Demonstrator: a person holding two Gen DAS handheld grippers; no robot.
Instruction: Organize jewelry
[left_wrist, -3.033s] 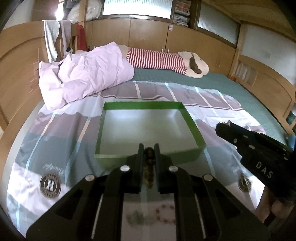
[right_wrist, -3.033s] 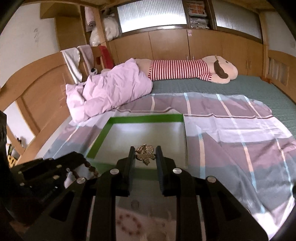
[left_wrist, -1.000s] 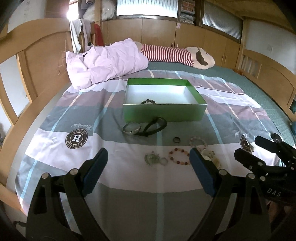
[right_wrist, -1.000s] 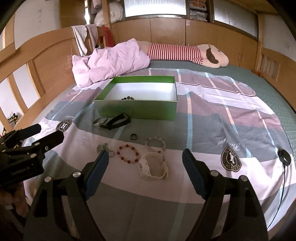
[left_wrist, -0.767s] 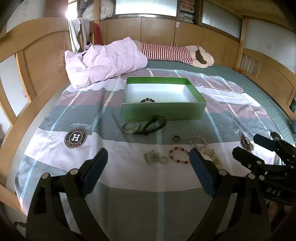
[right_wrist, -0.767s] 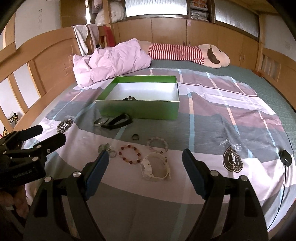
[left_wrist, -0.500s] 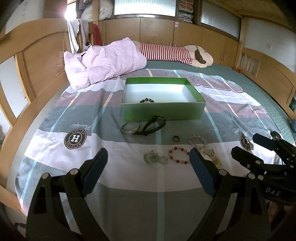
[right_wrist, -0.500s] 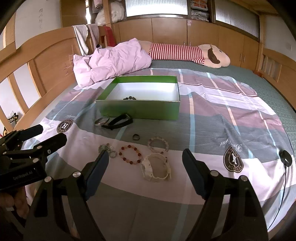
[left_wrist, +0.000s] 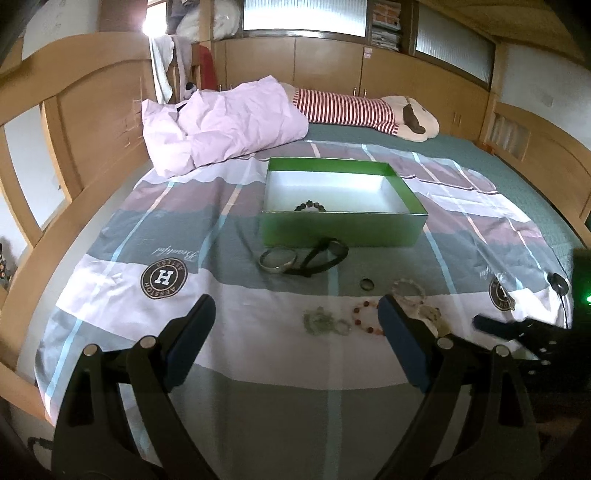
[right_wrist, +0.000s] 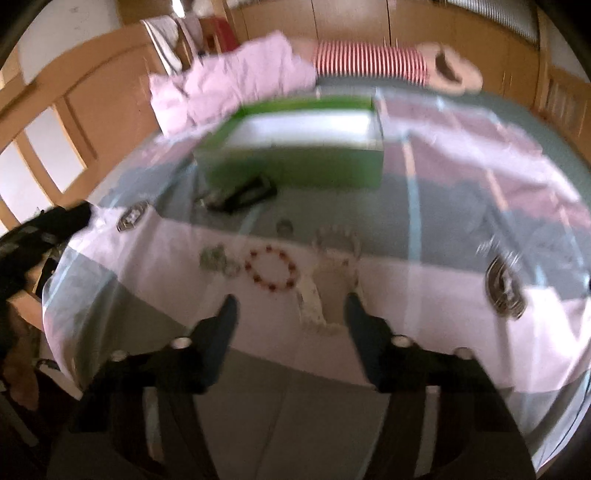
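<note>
A green box sits mid-bed with a dark bead bracelet inside. In front of it lie a silver bangle, a black band, a small ring, a pale bead bracelet, a clear crystal piece, a red bead bracelet and a white bracelet. My left gripper is open and empty, back from the jewelry. My right gripper is open and empty, low over the red and white bracelets. The right wrist view is blurred; the box shows there too.
A pink duvet and a striped plush toy lie at the far end. Wooden bed rails run along the left and right sides. A small black round object on a cable lies at the right edge of the sheet.
Both grippers let go of their pieces in the box and drew back, open. In the last half second the right gripper swung down and forward toward the red and white bracelets; the left barely moved.
</note>
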